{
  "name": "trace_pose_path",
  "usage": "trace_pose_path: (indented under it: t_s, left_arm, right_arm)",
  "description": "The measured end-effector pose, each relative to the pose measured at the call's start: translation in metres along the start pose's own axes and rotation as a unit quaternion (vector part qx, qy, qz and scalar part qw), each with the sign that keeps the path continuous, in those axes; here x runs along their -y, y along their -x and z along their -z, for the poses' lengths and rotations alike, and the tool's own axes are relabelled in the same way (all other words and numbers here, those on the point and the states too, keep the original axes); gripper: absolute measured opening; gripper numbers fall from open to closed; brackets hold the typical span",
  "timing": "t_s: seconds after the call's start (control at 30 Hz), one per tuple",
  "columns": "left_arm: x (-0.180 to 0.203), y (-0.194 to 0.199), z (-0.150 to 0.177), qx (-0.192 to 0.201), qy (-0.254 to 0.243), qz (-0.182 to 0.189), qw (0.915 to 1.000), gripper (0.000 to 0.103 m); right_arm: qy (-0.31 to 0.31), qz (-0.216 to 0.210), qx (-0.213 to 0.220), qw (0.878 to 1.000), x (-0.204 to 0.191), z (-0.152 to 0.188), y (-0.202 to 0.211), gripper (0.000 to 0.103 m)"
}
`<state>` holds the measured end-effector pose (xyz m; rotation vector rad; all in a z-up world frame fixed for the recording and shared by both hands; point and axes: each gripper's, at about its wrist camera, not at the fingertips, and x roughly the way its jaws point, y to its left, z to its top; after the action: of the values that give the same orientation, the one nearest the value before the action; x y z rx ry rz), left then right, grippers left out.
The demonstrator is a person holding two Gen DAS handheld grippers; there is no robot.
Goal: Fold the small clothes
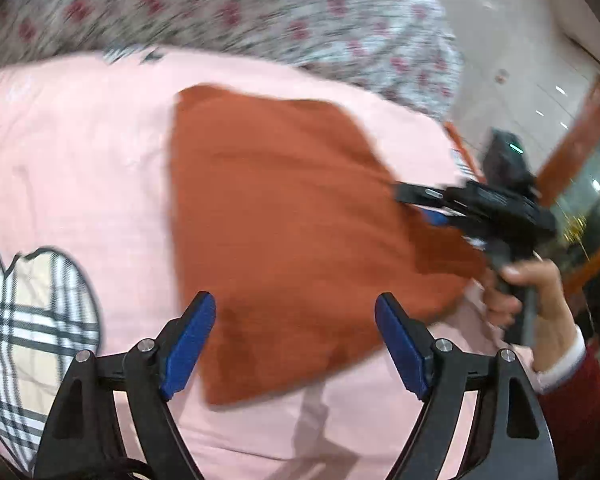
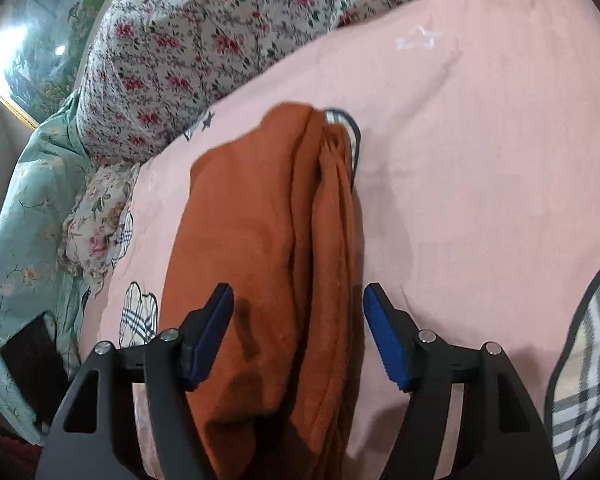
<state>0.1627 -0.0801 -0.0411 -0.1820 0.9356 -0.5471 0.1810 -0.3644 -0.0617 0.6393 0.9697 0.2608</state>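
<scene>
Gaping tongs, left [image 1: 296, 344] and right [image 2: 298, 334], seemingly clear of rust cloth [image 1: 284, 216].

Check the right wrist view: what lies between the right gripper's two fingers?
The folded orange cloth, lying on the pink sheet; the right gripper is open around it, pads not pressing.

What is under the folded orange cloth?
The orange cloth lies on a pink bedsheet. In the right wrist view a plaid patch on the sheet pokes out from beneath its far edge; the rest of the patch is covered.
</scene>
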Motion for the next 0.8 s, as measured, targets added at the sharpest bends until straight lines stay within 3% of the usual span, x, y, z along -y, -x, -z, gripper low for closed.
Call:
trace_pose_path:
  t_s: [0.17, 0.3, 0.37, 0.4, 0.43, 0.47, 0.53, 0.6, 0.8]
  left_arm:
    - [-0.042, -0.036, -0.02, -0.036, 0.057, 0.008, 0.9977, 0.082]
    - [-0.056, -0.068, -0.039, -0.045, 0.072, 0.04, 0.9956, 0.081]
    - [-0.054, -0.077, -0.045, -0.04, 0.068, 0.056, 0.9953, 0.074]
    - [-0.052, -0.082, -0.048, -0.04, 0.063, 0.054, 0.9957, 0.064]
    - [-0.05, -0.085, -0.049, -0.041, 0.059, 0.051, 0.9961, 0.05]
    - [-0.049, -0.086, -0.052, -0.04, 0.058, 0.049, 0.9963, 0.044]
    - [-0.049, -0.071, -0.053, -0.025, 0.056, 0.049, 0.9969, 0.026]
    - [-0.049, -0.047, -0.053, -0.003, 0.054, 0.051, 0.9973, 0.022]
    - [-0.059, 0.048, -0.027, 0.059, 0.056, 0.016, 0.9966, 0.021]
  right_arm:
    - [-0.008, -0.008, -0.02, 1.0, 0.002, -0.002, -0.014, 0.068]
    - [-0.018, -0.018, -0.024, 0.999, 0.005, -0.007, -0.021, 0.068]
    - [-0.021, -0.021, -0.032, 0.999, 0.005, -0.007, -0.026, 0.065]
    - [-0.018, -0.023, -0.039, 0.999, 0.003, -0.007, -0.03, 0.059]
    - [-0.016, -0.022, -0.048, 0.998, 0.001, -0.006, -0.035, 0.044]
    - [-0.015, -0.018, -0.053, 0.998, 0.0, -0.005, -0.037, 0.038]
    - [-0.009, -0.015, -0.046, 0.999, -0.007, -0.003, -0.035, 0.033]
    - [0.002, -0.012, -0.034, 0.999, -0.02, 0.0, -0.028, 0.031]
    - [0.029, -0.095, -0.036, 0.994, -0.074, 0.029, -0.034, 0.029]
